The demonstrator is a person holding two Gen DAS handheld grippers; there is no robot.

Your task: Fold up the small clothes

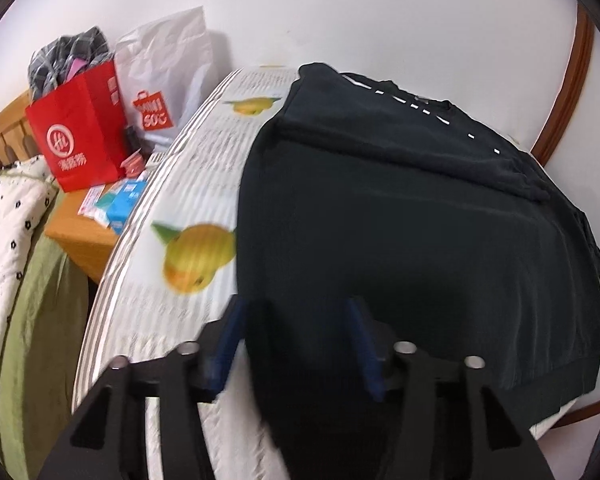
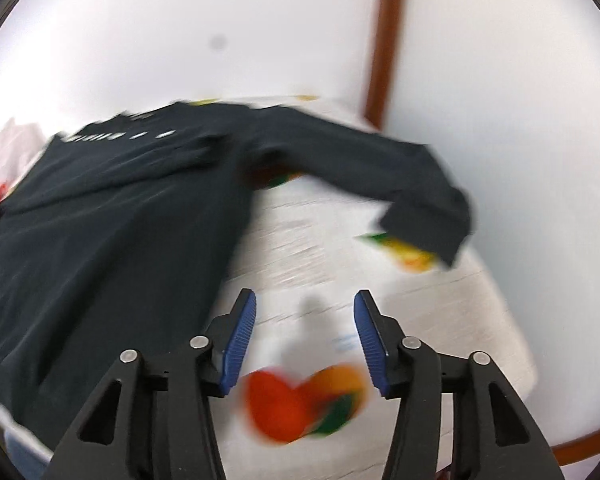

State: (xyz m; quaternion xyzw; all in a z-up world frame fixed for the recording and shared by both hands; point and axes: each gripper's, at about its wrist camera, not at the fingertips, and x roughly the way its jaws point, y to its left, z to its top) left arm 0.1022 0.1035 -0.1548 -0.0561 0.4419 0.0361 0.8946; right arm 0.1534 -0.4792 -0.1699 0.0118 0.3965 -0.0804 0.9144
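Left wrist view: dark long-sleeved top [image 1: 400,240] spread flat across centre and right of frame on fruit-printed cloth [image 1: 188,208]; one sleeve [image 1: 380,136] already laid across the chest. Left gripper [image 1: 296,312] at bottom centre, jaws spread, nothing between them, hovering over the hem.

Right wrist view: other sleeve [image 2: 380,172] stretched out toward the right of frame, not yet folded in. Right gripper [image 2: 306,304] at bottom centre, jaws apart and empty, over bare cloth beside the top.

Judged early: second sleeve and body folds remaining.

White wall behind; wooden side table [image 1: 80,232] at left with red bag [image 1: 76,136], white bag [image 1: 168,72], small boxes [image 1: 120,204].
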